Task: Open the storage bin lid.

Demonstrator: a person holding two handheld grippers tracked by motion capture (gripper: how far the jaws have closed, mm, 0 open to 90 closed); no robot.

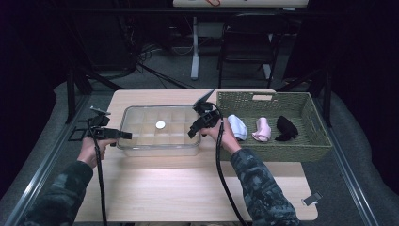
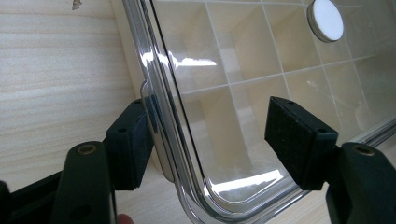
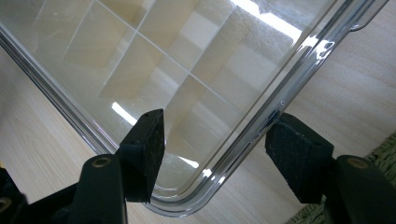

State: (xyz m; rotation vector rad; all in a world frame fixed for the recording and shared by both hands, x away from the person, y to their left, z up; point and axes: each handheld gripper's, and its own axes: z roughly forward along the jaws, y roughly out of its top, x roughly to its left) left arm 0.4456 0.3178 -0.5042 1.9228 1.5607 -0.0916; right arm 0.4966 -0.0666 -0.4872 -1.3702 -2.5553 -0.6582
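Note:
A clear plastic box (image 1: pixel 160 143) with a grid of compartments and a clear lid lies in the middle of the table; a white round disc (image 1: pixel 160 125) sits on its lid. My left gripper (image 1: pixel 123 135) is at the box's left end. In the left gripper view it (image 2: pixel 210 140) stands open astride the lid's rim (image 2: pixel 163 116), one pad against the small side tab and the other over the lid, with the disc (image 2: pixel 327 19) farther off. My right gripper (image 1: pixel 193 132) is at the box's right end, open (image 3: pixel 219 158) astride the rim (image 3: pixel 261 126) near a corner.
A woven green basket (image 1: pixel 282 151) stands right of the box, holding a white roll (image 1: pixel 237 127), a pink roll (image 1: pixel 261 130) and a black roll (image 1: pixel 285 128). A small dark object (image 1: pixel 312 198) lies near the table's front right corner. Chairs and a table leg stand beyond.

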